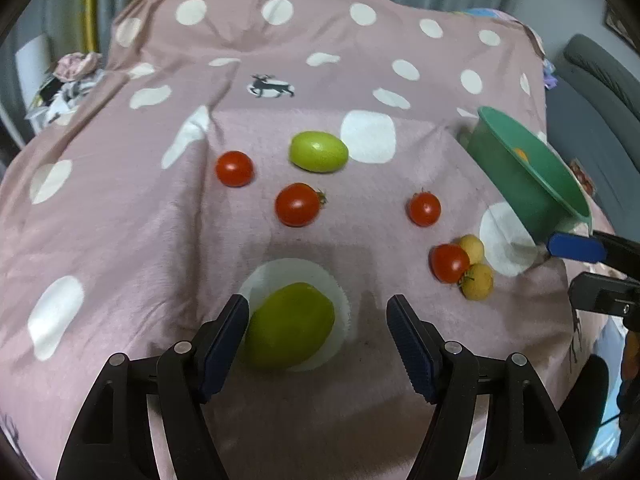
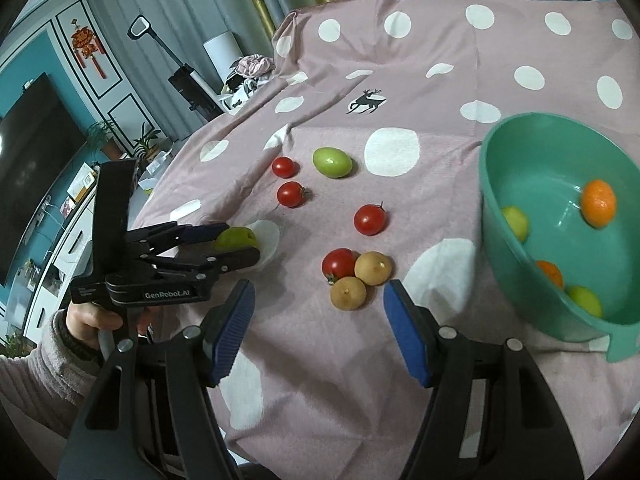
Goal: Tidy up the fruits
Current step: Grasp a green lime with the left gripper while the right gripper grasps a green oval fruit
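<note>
A green fruit (image 1: 290,326) lies on the pink dotted cloth (image 1: 120,220) between the fingers of my open left gripper (image 1: 318,320), touching the left finger; it also shows in the right wrist view (image 2: 236,238). Another green fruit (image 1: 319,151) lies further back. Several red tomatoes (image 1: 298,205) and two yellow fruits (image 1: 477,281) lie scattered. The green bowl (image 2: 496,204) at the right holds oranges (image 2: 599,203) and green fruits (image 2: 515,222). My right gripper (image 2: 320,304) is open and empty, hovering in front of a tomato and the two yellow fruits (image 2: 372,268).
The cloth covers a raised surface whose edges fall off at left and front. A cabinet with clutter (image 2: 248,70) and a TV wall (image 2: 32,152) stand at the left. A grey chair (image 1: 600,80) stands at the right behind the bowl.
</note>
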`<state>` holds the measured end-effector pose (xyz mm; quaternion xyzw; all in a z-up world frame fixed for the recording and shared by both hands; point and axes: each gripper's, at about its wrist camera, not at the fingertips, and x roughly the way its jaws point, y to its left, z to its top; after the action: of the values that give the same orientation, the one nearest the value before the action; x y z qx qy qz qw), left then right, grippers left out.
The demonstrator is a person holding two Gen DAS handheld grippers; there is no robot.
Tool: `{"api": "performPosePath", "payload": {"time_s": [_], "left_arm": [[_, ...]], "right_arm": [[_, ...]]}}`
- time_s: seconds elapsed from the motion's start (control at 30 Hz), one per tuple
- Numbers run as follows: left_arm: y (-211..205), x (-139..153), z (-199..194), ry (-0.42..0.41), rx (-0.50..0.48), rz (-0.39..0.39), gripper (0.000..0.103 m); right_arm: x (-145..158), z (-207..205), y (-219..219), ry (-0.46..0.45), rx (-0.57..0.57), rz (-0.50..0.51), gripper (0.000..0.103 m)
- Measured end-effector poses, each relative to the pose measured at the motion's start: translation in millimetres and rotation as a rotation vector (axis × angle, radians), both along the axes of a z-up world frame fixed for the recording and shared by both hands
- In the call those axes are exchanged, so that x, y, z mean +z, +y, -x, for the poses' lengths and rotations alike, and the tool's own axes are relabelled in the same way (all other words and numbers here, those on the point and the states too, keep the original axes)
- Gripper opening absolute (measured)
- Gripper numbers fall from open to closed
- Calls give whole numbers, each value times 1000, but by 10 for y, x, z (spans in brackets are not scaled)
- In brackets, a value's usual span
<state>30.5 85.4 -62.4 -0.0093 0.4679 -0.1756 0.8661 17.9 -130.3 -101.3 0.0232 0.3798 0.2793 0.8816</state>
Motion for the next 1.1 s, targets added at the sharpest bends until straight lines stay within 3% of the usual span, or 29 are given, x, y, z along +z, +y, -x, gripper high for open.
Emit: {"api": "performPosePath", "payload": {"time_s": [0.33, 0.47, 0.6, 0.77, 0.93, 1.1], "left_arm": [[16, -64, -44, 4, -34, -18, 58], [83, -71, -24, -12, -28, -40, 42], [135, -69, -30, -32, -2, -36, 42], [185, -19, -99, -27, 8, 52, 42], [240, 52, -257, -33, 57, 91, 42], [282, 156, -432, -62, 83, 91, 42]], "right_arm": [[-49, -192, 121, 29, 22, -4, 68], [-66, -299, 206, 41, 29, 3, 68], [-80, -441, 300, 61, 43, 1, 68], [-82, -726, 442, 87, 54, -4, 68], [-53, -1126, 592, 70, 30, 36, 67], [-94, -1543, 789, 85, 23, 81, 66]]}}
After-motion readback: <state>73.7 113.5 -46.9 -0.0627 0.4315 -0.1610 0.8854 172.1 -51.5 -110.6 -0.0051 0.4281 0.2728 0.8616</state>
